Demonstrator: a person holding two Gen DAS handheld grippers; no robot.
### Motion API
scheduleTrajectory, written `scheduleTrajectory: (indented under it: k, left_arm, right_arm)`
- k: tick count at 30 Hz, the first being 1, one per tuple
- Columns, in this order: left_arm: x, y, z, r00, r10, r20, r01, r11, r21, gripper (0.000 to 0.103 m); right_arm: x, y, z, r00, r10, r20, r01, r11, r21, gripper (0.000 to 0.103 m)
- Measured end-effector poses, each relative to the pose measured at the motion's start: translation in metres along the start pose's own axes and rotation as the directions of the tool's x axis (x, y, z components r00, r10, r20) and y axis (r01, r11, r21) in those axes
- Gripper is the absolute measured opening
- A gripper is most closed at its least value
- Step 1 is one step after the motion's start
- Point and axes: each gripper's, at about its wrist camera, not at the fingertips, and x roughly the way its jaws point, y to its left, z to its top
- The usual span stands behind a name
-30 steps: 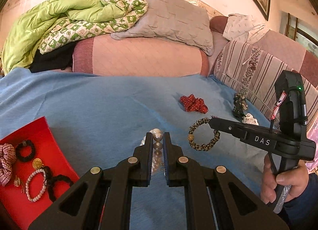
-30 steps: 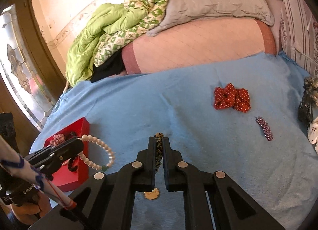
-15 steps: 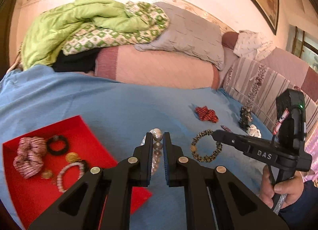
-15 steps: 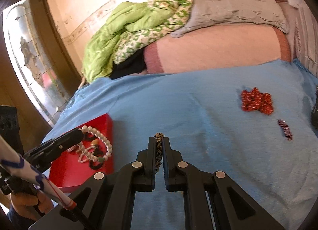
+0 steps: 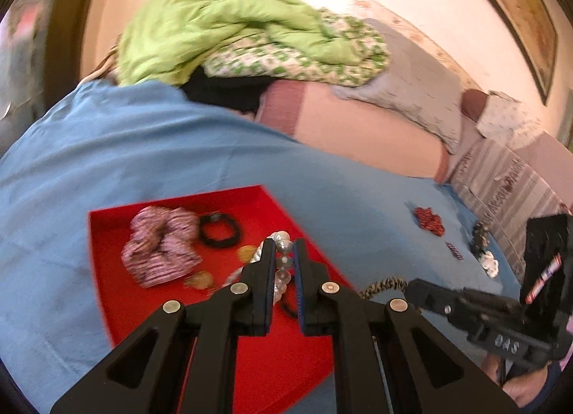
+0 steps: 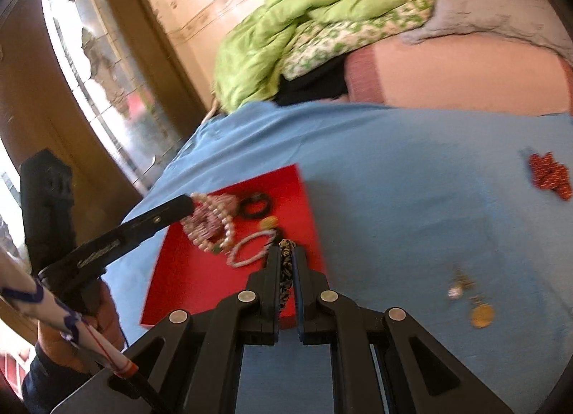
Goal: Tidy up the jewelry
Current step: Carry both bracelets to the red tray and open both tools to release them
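Note:
My left gripper [image 5: 284,253] is shut on a pearl bead bracelet [image 5: 283,260] and holds it over the red tray [image 5: 118,299]. The bracelet hangs from the left gripper in the right wrist view [image 6: 218,227]. My right gripper [image 6: 285,253] is shut on a leopard-print bracelet [image 6: 285,270] above the tray's right edge [image 6: 304,206]. The same bracelet shows at the right gripper's tip in the left wrist view [image 5: 385,285]. In the tray lie a pink scrunchie [image 5: 161,249], a black hair tie [image 5: 219,229], a pale bead bracelet [image 6: 249,249] and gold pieces [image 5: 245,253].
On the blue sheet [image 5: 143,149] lie a red scrunchie [image 6: 548,174], a small dark red clip [image 5: 454,250], a gold pendant with chain [image 6: 481,313], and a dark and a white item [image 5: 483,245] at the right. Pillows and a green quilt [image 5: 232,27] lie behind.
Both grippers have swung left with their bracelets. They now hang over the red tray, which has come to the middle of both views.

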Motion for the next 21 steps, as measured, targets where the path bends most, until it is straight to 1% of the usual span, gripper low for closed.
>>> scheduleTrajectory:
  k: [7,11,15,21]
  left_arm:
    - [0.001,0.046,-0.009,0.995,0.070,-0.068,-0.076,0.993,-0.092,0.009]
    - [0.002,0.063,-0.014,0.991,0.098,-0.094,-0.109,0.986,-0.128,0.009]
    - [0.007,0.068,-0.017,0.986,0.122,-0.111,-0.136,0.982,-0.133,0.009]
    - [0.015,0.072,-0.018,0.979,0.151,-0.140,-0.170,0.976,-0.139,0.009]
  right_arm:
    - [0.042,0.036,-0.007,0.996,0.050,-0.070,-0.051,0.999,-0.010,0.007]
    - [0.063,0.055,-0.011,0.993,0.061,-0.104,-0.064,0.997,-0.031,0.007]
    - [0.078,0.063,-0.015,0.991,0.044,-0.130,-0.050,0.998,-0.049,0.007]
    - [0.098,0.052,-0.019,0.985,-0.009,-0.173,0.003,0.999,-0.032,0.007]
